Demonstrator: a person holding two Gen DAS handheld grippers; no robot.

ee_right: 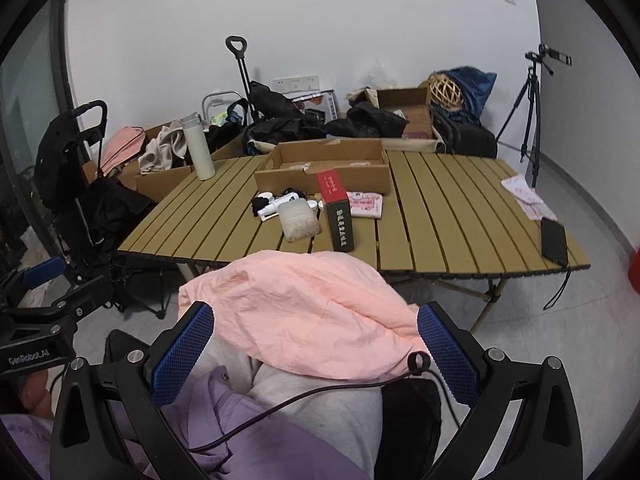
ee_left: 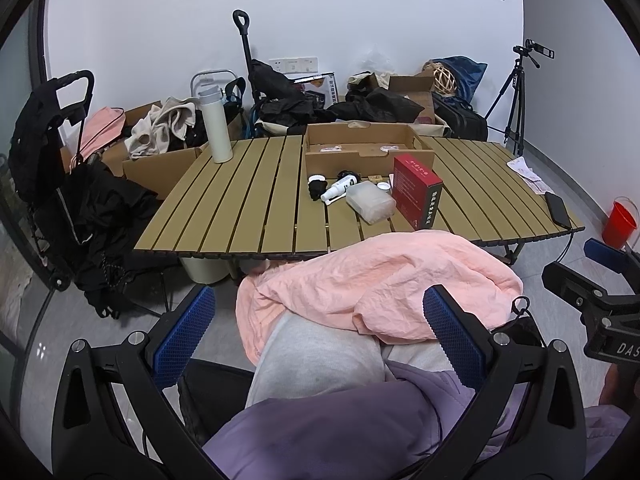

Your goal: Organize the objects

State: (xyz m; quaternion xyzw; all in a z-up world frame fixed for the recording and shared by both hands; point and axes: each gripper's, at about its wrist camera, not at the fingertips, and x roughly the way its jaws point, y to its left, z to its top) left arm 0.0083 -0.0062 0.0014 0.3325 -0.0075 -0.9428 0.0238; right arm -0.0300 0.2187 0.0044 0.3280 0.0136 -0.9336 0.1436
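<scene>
Scattered small objects are lying mid-frame on the slatted olive-tan folding table (ee_left: 248, 200): a red rectangular cardboard box (ee_left: 416, 191) standing upright, a frosted plastic container (ee_left: 370, 201) just left of it, and a white spray bottle (ee_left: 338, 189). You are holding your left gripper (ee_left: 318, 330) and right gripper (ee_right: 314, 354) wide open, empty, low in frame over a crumpled pink fabric garment (ee_left: 384, 280) on your lap.

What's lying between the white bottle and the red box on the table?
In the left wrist view: bare slats beside the white bottle, then a spray bottle and plastic container before the red box.
</scene>
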